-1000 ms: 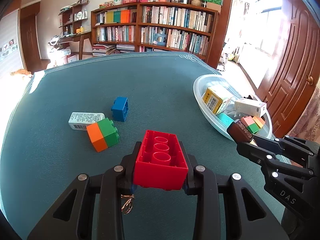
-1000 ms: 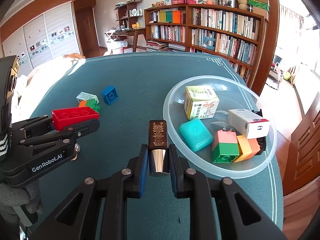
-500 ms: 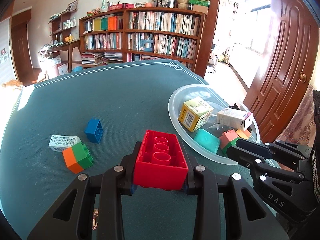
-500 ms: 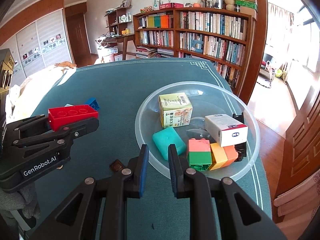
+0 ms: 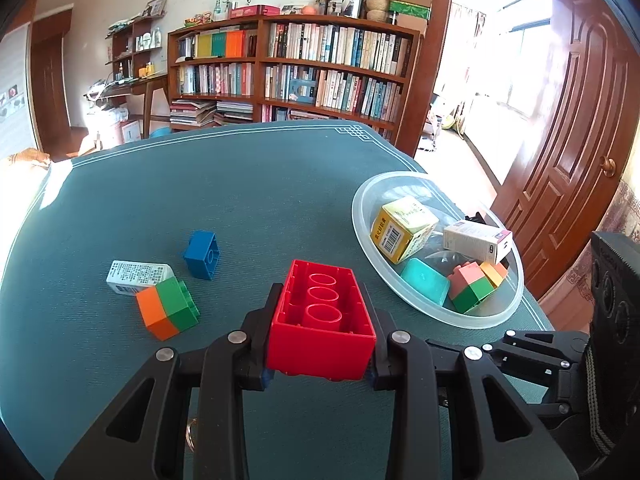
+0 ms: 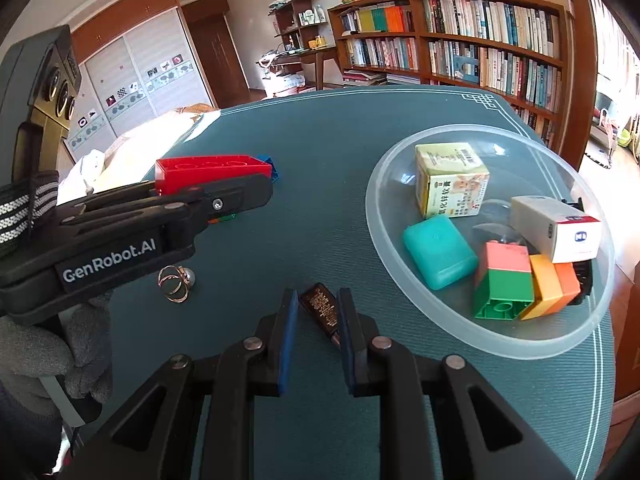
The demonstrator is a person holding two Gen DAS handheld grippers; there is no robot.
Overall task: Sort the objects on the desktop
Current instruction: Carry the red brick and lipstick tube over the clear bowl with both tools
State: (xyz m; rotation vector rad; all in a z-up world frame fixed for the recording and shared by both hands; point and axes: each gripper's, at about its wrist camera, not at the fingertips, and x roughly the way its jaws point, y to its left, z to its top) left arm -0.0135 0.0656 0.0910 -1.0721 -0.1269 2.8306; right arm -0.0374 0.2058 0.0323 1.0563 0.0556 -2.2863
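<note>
Nearest the right wrist camera, just short of the clear bowl (image 6: 520, 354) and to its left, the right tongs (image 6: 318, 296) point down at the green desk (image 5: 240, 184) with their blue pads drawn to a narrow gap. A small dark brown tube (image 6: 320, 308) shows slantwise in that gap; whether the pads pinch it or it lies on the desk beneath them cannot be told. Further left of the bowl a gold ring (image 6: 176, 282) lies on the cloth. Above the ring a grey-gloved hand (image 6: 80, 360) carries the left tongs (image 5: 322, 304), which are clenched on a long red brick (image 5: 320, 320), hollow side up, held clear of the desk and left of the bowl's near rim.

Inside the bowl, at its near side, lie a teal case (image 6: 438, 252), a green and pink block (image 6: 504, 280) and a yellow and orange block (image 6: 554, 284) touching it. A white box (image 6: 556, 228) rests behind those, and a yellow-green carton (image 6: 452, 180) stands toward the far side.

Well to the left of the bowl, an orange and green block (image 5: 168, 308) touches a white printed box (image 5: 138, 276), with a blue brick (image 5: 202, 254) near them on the bowl's side. Beyond the bowl and the desk's far edge stands a bookcase (image 5: 296, 68)
</note>
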